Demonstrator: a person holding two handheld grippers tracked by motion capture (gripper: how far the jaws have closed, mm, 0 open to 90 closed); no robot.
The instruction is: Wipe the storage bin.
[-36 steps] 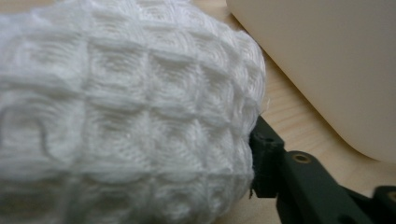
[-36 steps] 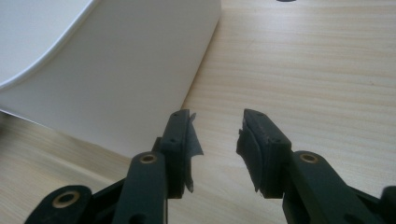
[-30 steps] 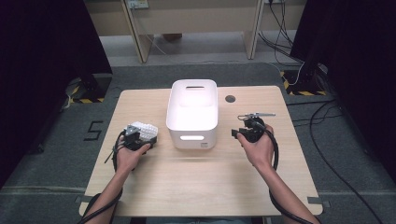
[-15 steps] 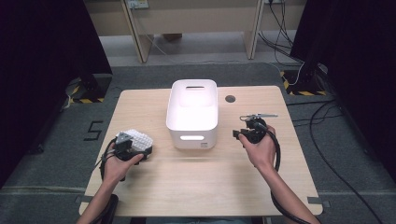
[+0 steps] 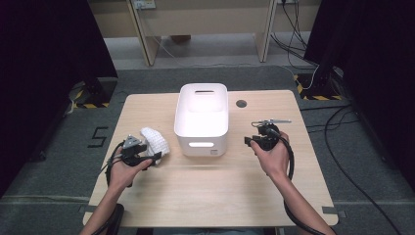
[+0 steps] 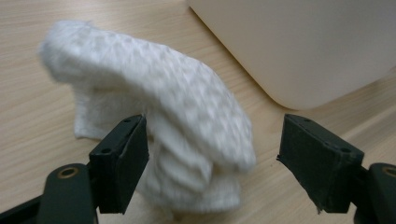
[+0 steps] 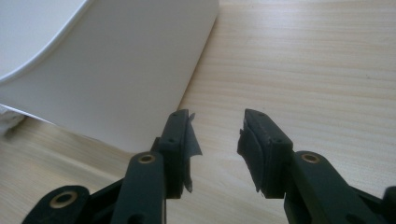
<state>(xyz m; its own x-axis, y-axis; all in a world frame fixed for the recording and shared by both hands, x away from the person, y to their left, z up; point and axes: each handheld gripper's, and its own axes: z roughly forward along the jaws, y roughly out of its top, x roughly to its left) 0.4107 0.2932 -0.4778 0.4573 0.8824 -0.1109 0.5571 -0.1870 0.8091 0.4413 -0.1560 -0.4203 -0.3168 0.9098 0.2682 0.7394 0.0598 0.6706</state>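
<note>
On pale wooden table point(image 5: 205, 196), white cloth point(image 5: 155, 141)

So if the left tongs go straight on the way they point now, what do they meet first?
Most likely the white cloth, which already sits between the open left tongs. The white bin lies beyond, to the right.

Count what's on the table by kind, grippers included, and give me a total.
White cloth: 1
White bin: 1
Grippers: 2, left gripper and right gripper
Total: 4
</note>
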